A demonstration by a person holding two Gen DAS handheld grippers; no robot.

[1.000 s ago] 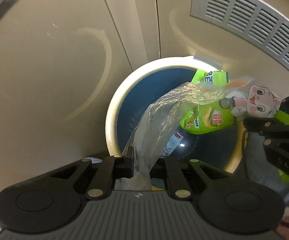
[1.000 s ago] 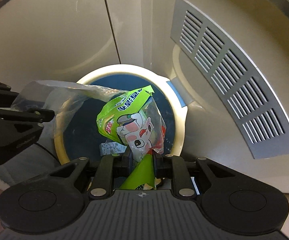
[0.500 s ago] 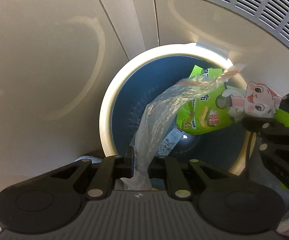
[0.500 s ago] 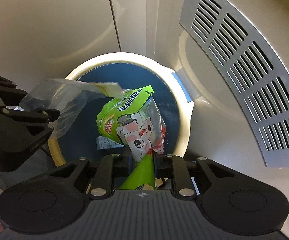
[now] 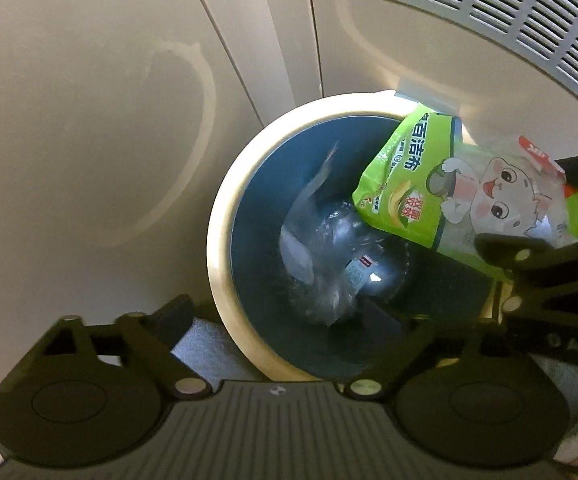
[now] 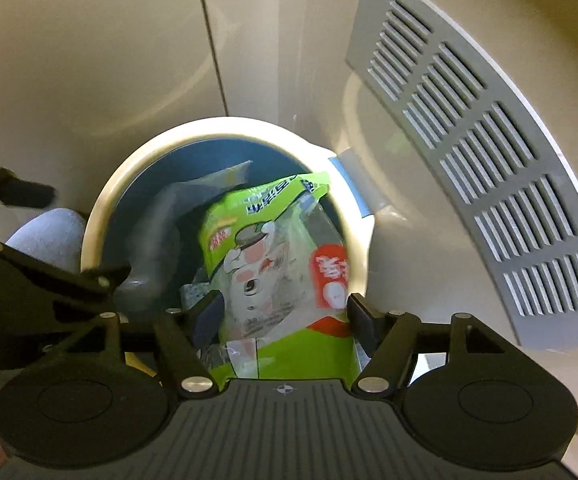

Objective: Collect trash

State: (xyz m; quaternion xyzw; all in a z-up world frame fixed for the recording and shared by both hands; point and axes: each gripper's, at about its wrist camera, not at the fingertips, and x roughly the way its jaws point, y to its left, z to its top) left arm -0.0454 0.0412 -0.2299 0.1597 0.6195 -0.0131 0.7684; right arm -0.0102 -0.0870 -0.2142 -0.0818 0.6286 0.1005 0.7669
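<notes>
A round bin with a cream rim [image 5: 221, 240] and a dark blue inside sits right below both grippers. My left gripper [image 5: 295, 320] has its jaws opening wide, with nothing between them. A clear plastic bag [image 5: 321, 248] lies crumpled inside the bin. My right gripper [image 6: 285, 318] hangs over the bin [image 6: 93, 232], its jaws opening. A green snack wrapper with a cartoon animal [image 6: 273, 260] is blurred and loose between the fingers [image 6: 209, 316], and neither pad presses on it. The left wrist view shows that green wrapper [image 5: 449, 192] over the bin's right side.
Beige cabinet panels rise behind the bin, with a grey slatted vent grille [image 6: 489, 180] at the right, the same grille [image 5: 529, 28] at the upper right of the left wrist view. A grey fuzzy fabric thing [image 6: 49, 236] lies against the bin's left side.
Both grippers went from shut to open. The clear bag left my left gripper and dropped into the bin. The green wrapper came loose between the right fingers.
</notes>
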